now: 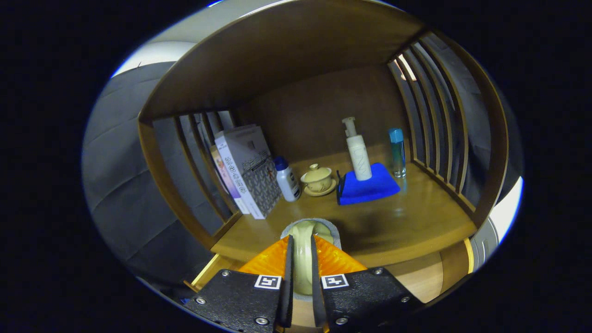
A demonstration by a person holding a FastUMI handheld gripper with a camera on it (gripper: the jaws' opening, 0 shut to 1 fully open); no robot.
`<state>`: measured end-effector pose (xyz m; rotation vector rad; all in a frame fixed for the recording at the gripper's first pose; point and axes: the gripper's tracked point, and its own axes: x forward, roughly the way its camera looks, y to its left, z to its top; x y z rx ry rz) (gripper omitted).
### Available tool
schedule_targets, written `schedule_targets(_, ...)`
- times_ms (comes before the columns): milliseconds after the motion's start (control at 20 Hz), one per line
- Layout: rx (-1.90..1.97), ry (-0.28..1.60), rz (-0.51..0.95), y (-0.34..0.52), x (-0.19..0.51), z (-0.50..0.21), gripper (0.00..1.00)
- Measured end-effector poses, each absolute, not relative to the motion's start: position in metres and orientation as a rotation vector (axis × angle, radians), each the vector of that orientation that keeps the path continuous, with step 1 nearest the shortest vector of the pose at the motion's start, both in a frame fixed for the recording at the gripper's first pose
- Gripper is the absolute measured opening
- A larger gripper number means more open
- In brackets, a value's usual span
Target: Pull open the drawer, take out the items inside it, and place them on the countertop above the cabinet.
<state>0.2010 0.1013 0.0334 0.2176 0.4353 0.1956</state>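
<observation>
The gripper (301,252) was clamped on a pale, cream-coloured roll of tape (304,259), both fingers pressing its sides, with the roll standing on edge between them; a grey rim showed around its far end. It sat right over the front edge of the wooden countertop (416,222), whether resting on it or held just above, couldn't tell. Further back on that countertop things looked pretty crowded; a white pump bottle (358,155) stood upright on a folded blue cloth (367,189), and a slim blue-capped clear bottle (397,152) stood just beside the cloth, near the slatted side rail (434,134). A small lidded tea cup on a saucer (318,179) sat between the cloth and a little white bottle with a blue cap (286,179); that bottle was touching or almost touching a bunch of boxes (245,166) leaning against the opposite slats. The wooden shelf panel (286,51) curved overhead; below the countertop edge, a lighter strip of wood (416,277) showed next to the fingers, possibly the drawer, too cut off to be sure.
</observation>
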Motion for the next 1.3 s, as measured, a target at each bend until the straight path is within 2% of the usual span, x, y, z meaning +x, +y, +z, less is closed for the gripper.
schedule_targets(350, 0.253, 0.467, 0.098, 0.092, 0.255, 0.02, 0.18)
schedule_targets(600, 0.207, 0.498, 0.06, 0.093, 0.265, 0.0, 0.23)
schedule_targets(650, 0.197, 0.491, 0.055, 0.091, 0.266, -0.001, 0.27)
schedule_targets(950, 0.164, 0.385, 0.063, 0.091, 0.238, 0.025, 0.94)
schedule_targets(1300, 0.083, 0.224, 0.071, 0.089, 0.164, 0.051, 0.95)
